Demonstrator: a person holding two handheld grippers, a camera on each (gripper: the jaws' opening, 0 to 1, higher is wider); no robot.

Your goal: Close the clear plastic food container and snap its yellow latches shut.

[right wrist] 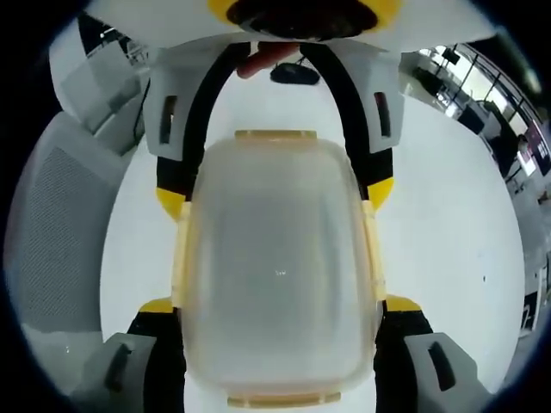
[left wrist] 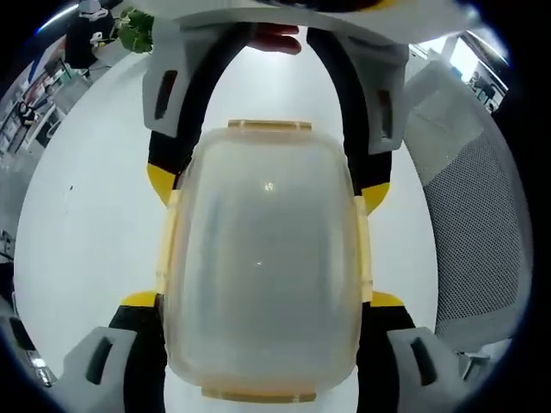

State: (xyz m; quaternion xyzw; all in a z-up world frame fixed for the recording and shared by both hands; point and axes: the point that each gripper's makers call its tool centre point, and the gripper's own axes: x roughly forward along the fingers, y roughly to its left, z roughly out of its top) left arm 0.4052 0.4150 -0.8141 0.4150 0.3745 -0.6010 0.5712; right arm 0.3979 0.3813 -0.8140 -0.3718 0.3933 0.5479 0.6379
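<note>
Hard to see much past the clear plastic food container [left wrist: 263,267] here, since it sits so close to both cameras that the inside is just a frosted blur, and whether anything is in it can't be told. The near edge is cut off low in the left gripper view. It's a rounded rectangular tub with the lid on and yellow latches [left wrist: 269,126] along all four sides; whether they're snapped down isn't clear. It rests on a white worktop [left wrist: 95,215], between the two grippers, which face each other from opposite ends. In the left gripper view, the left gripper [left wrist: 263,301] has its yellow-tipped jaws spread wide, one on each long side of the container, looking like they press its sides, and the right gripper [left wrist: 269,185] does the same from the far end. A bit of a hand [left wrist: 277,39] peeks out behind it. A grey mesh chair [left wrist: 478,224] stands beside the worktop.
</note>
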